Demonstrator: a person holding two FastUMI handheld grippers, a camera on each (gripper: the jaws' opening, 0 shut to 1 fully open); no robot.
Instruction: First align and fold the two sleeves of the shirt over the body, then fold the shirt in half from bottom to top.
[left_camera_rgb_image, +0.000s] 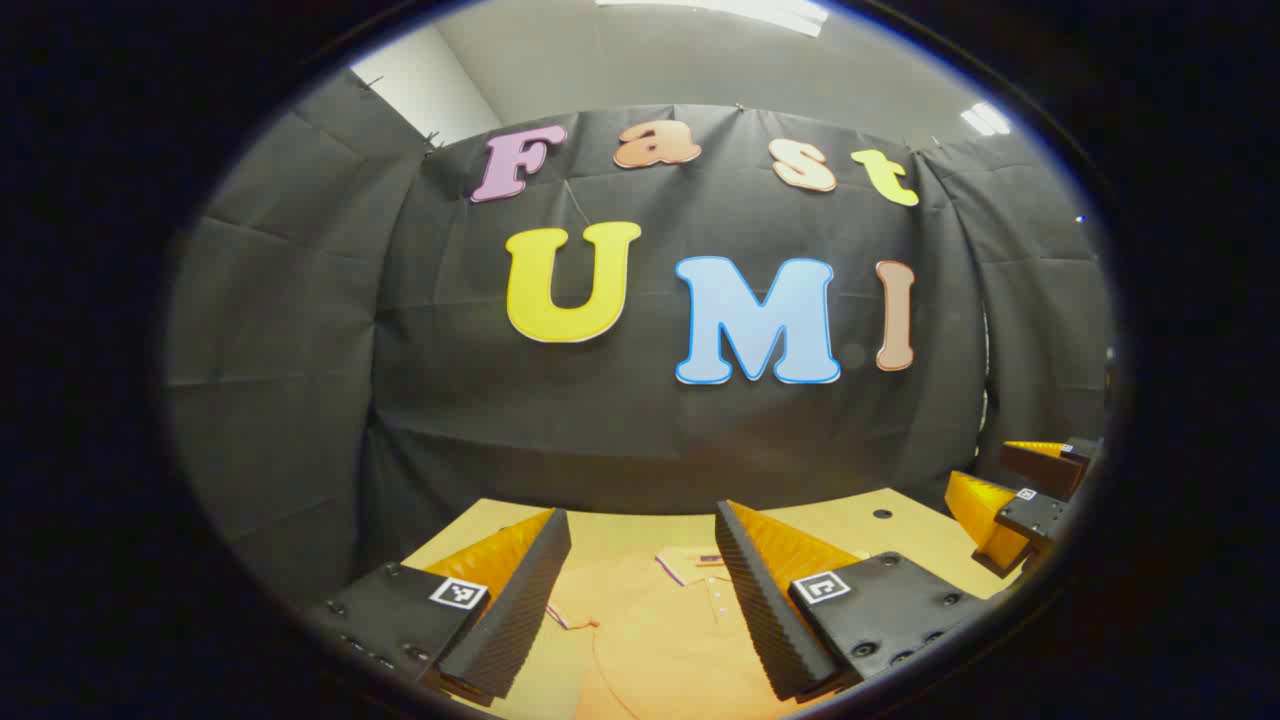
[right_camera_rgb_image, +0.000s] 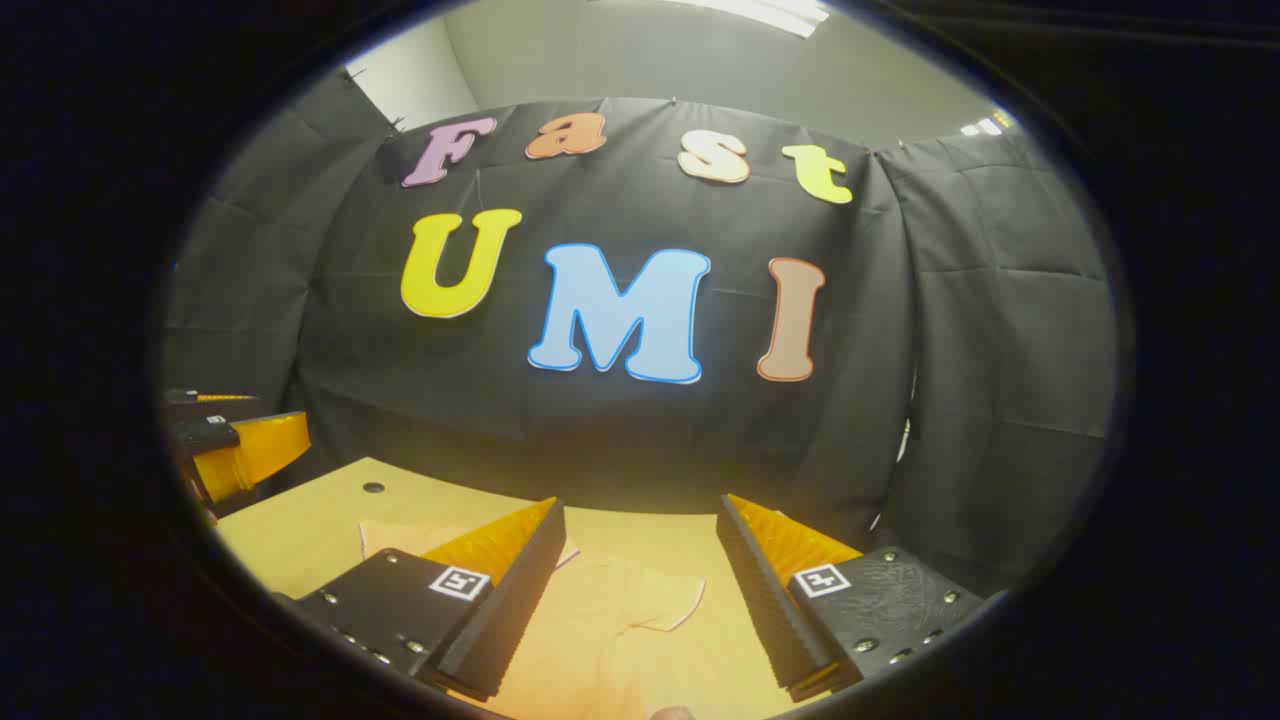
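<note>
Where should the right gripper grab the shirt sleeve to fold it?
Probably at the sleeve's outer cuff edge, coming down from above with the open right gripper. The sleeve lies flat on the table, sticking out from the shirt, so its free edge looks easiest to pinch and carry over the body.
</note>
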